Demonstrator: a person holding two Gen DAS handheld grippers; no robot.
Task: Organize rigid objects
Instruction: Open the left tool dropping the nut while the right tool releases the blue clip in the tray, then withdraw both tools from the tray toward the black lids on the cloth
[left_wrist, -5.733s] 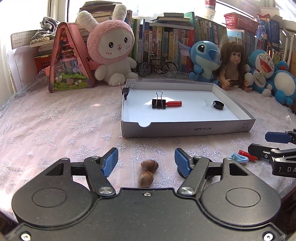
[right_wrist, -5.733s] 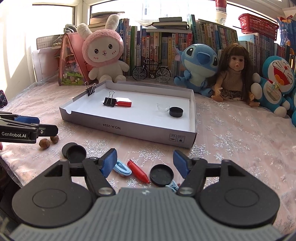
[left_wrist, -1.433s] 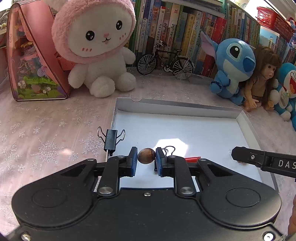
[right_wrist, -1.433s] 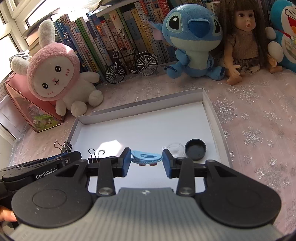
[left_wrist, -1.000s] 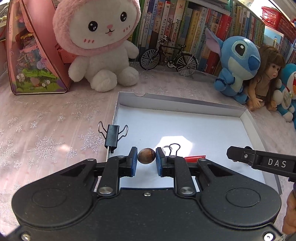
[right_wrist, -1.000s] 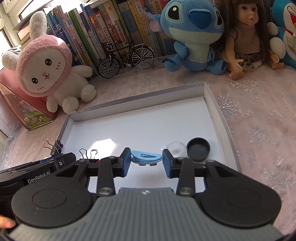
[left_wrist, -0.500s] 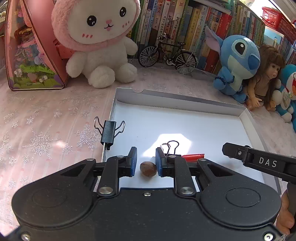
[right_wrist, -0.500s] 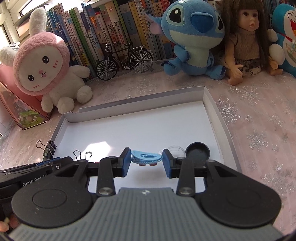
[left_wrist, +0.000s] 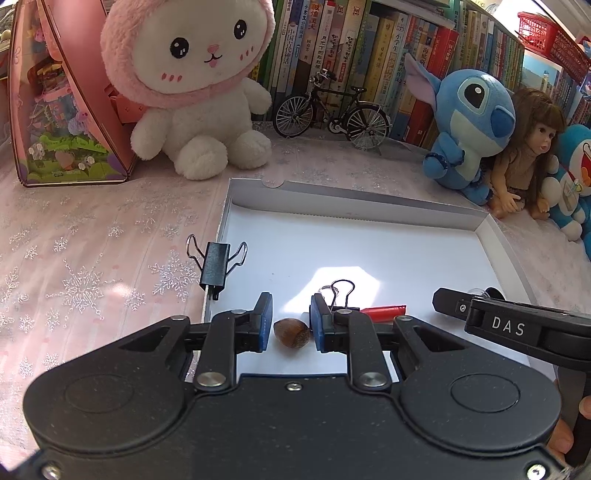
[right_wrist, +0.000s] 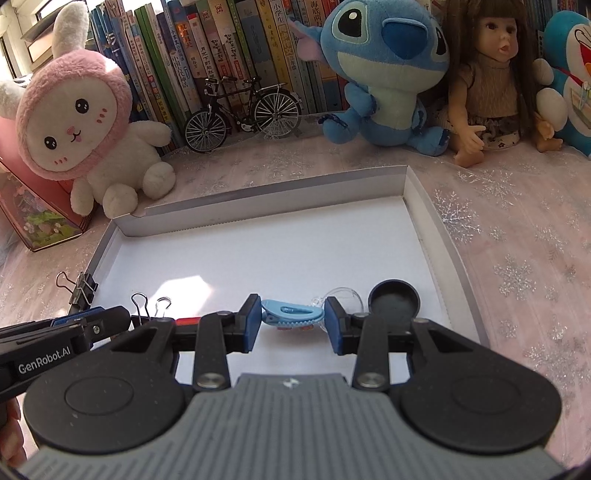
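White tray: left gripper "GenRobot.AI" jaws apart around nut, right gripper "DAS" jaws clamping blue clip.

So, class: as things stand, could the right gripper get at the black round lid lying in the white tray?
Probably not yet. The right gripper is shut on the blue clip, so its fingers are taken. The black round lid lies uncovered just right of it in the white tray; after releasing the clip, the way looks free.

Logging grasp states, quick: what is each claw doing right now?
Left claw: open, the hazelnut lies loose between its fingers in the white tray.
Right claw: shut on the blue clip.
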